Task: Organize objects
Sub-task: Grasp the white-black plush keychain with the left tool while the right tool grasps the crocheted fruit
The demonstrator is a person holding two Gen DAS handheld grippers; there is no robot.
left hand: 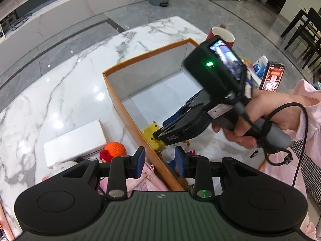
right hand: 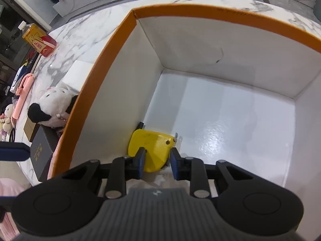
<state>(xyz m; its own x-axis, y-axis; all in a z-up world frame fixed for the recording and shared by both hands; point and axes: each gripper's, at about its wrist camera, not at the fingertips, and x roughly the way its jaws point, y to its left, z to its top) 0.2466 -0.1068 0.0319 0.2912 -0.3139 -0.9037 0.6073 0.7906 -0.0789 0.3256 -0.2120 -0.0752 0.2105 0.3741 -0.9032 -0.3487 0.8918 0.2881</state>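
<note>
An orange-rimmed cardboard box (left hand: 128, 118) (right hand: 96, 72) with a white inside stands on the marble table (left hand: 60, 80). A yellow tape measure (right hand: 150, 152) (left hand: 150, 138) lies on the box floor against the left wall. My right gripper (right hand: 157, 163) is down inside the box; its open jaws stand on either side of the tape measure, with a gap on the right. It shows from outside in the left wrist view (left hand: 160, 134). My left gripper (left hand: 159, 163) is open and empty, hovering over the box's near wall.
Left of the box lie a white box (left hand: 74, 142), an orange crocheted ball (left hand: 115, 149), a black-and-white plush (right hand: 50, 106), a dark box (right hand: 42, 150) and pink cloth (left hand: 140, 180). A red mug (left hand: 222, 37) and a phone (left hand: 271, 76) stand beyond the box. A drink bottle (right hand: 38, 38) lies far left.
</note>
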